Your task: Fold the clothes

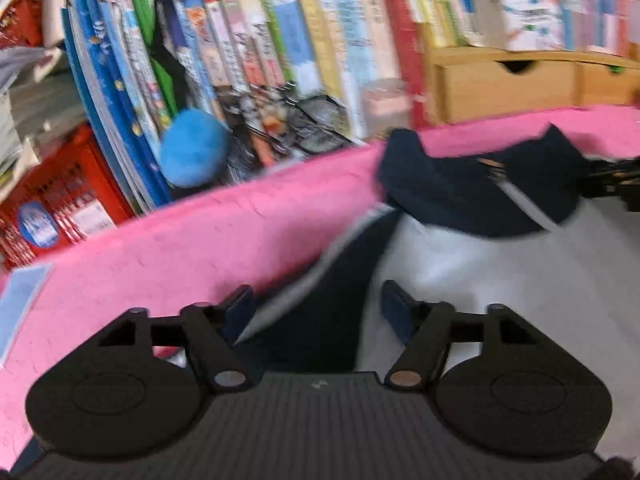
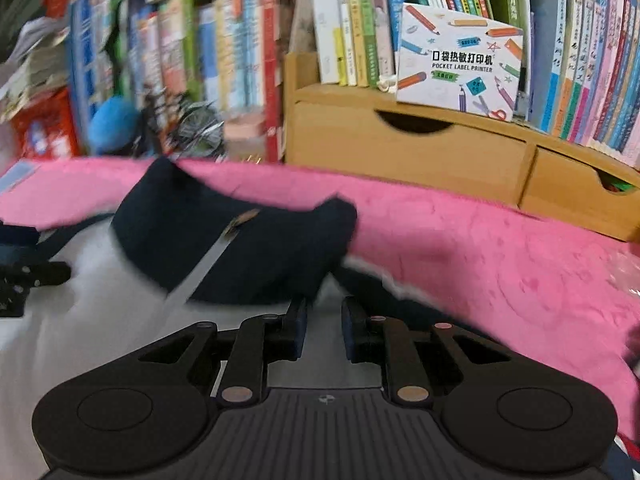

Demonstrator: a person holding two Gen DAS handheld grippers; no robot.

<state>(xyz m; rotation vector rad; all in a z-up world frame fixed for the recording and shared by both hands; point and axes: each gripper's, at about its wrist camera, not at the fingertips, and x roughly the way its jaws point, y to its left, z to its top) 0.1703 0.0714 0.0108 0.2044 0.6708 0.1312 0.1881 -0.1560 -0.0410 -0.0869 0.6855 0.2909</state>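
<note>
Garment: a white and navy jacket (image 2: 80,320) lies flat on the pink tabletop (image 2: 480,248), its navy hood (image 2: 248,248) spread at the far end by the books (image 2: 360,20) and the wooden drawer box (image 2: 408,152).
Left tongs (image 1: 316,304): released, jaws standing wide apart over the navy strip (image 1: 320,320) along the jacket's left edge; the cloth passes under the gap, but neither finger presses on it.
Right tongs (image 2: 324,328): nearly clenched, jaws close together with a narrow gap; white cloth shows beneath and between the fingers, though blur hides whether a pinch of it is actually caught.
Step in hand: by my reading, an early one, taking hold of the jacket near the hood on both sides to start a fold; the body is not yet folded.
Next move calls for: the left tongs to drop onto the navy edge and clench on it, level with the right; then both to lift and carry the cloth together so the fold falls straight.
Risk: an uneven grip would likely drag the jacket askew across the pink tabletop.
</note>
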